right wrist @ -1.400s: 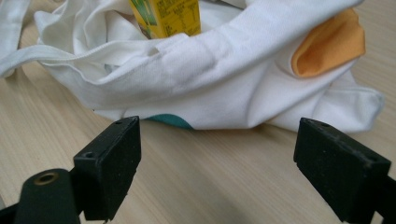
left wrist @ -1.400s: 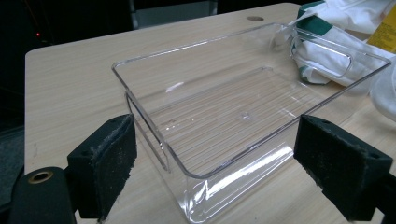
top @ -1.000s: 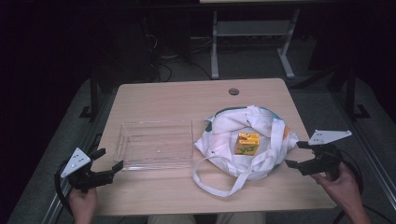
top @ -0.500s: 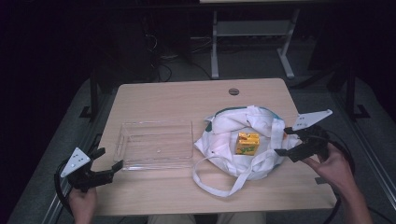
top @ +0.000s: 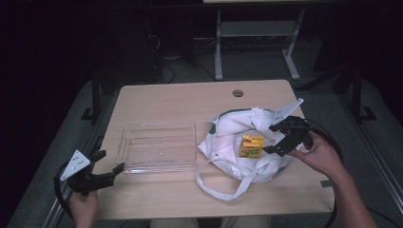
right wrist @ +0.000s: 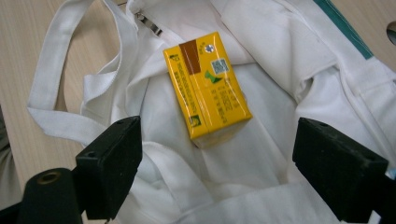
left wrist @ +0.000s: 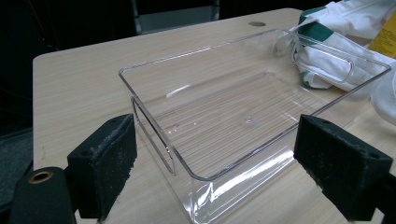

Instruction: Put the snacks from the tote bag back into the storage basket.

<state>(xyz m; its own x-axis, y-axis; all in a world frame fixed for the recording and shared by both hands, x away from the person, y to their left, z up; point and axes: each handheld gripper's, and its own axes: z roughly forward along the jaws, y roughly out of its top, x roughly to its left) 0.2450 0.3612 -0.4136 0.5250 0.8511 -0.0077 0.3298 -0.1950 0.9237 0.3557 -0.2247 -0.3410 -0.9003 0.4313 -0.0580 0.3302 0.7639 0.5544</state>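
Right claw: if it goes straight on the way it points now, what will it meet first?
Probably the yellow carton, which lies on the white bag right ahead between the open jaws of the right claw. Depth is unclear; the bag cloth beneath might touch first.

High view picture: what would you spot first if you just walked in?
The bright yellow box jumps out, lying on the white bag at the table's right side. The right claw hovers open beside it. Left of the bag sits a clear plastic tray.
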